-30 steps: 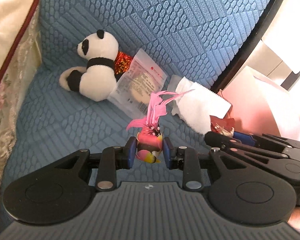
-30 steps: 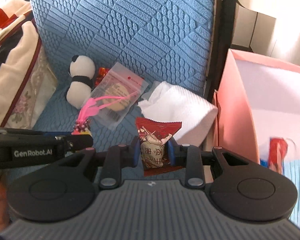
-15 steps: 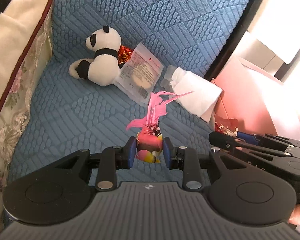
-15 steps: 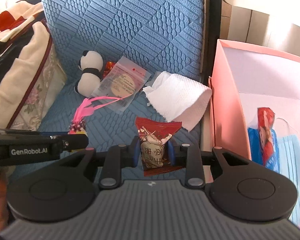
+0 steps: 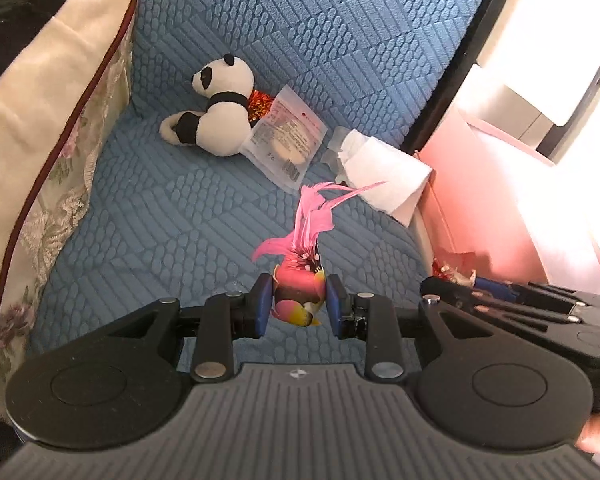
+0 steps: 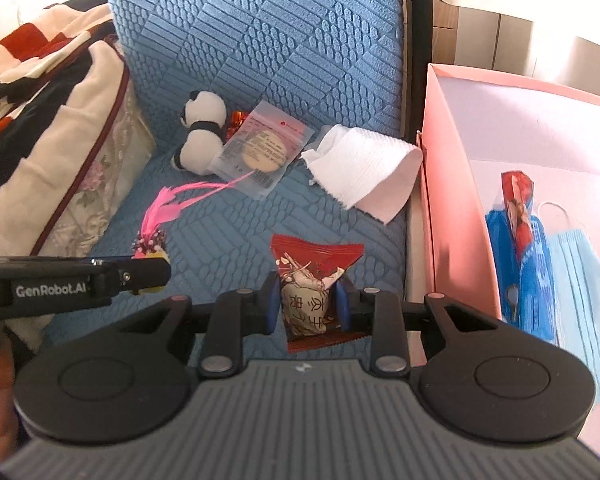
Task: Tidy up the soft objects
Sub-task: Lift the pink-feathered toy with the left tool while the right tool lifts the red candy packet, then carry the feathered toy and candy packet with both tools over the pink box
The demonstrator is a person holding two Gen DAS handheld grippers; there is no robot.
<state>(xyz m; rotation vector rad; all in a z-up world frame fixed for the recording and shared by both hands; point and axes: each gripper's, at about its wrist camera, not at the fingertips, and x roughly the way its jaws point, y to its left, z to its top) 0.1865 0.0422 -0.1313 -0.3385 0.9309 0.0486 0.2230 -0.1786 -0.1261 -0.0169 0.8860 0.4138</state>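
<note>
On my left wrist feed, a cream pillow (image 5: 40,128) with dark red piping and a floral side fills the 9 o'clock edge and is cut off by the frame. The seat is a blue quilted cushion (image 5: 172,216) with a raised brick-like pattern, and its backrest rises toward 12 o'clock. At 11 o'clock a plush panda (image 5: 216,112) lies on its side; something red and foil-like behind it is mostly hidden. Touching the panda on its right is a clear zip bag (image 5: 286,142) with printed text too small for me to read. At 1 o'clock lies a folded white cloth (image 5: 384,172).

My left gripper (image 5: 298,304) is partly closed, its blue pads pressing both sides of a pink feathered toy (image 5: 300,280), held above the seat with the feathers pointing to 12 o'clock.

On my right wrist feed, the left gripper body enters at 9 o'clock and I read "GenRobot.AI" on it. My right gripper (image 6: 308,306) is likewise partly closed, clamped on a red snack packet (image 6: 312,280); the characters printed on it I cannot make out. At 3 o'clock stands an open pink box (image 6: 452,216) holding a blue face mask (image 6: 580,264) and a red-and-blue packet (image 6: 520,216), its print illegible. Bright overexposed light washes out the room behind the box.
</note>
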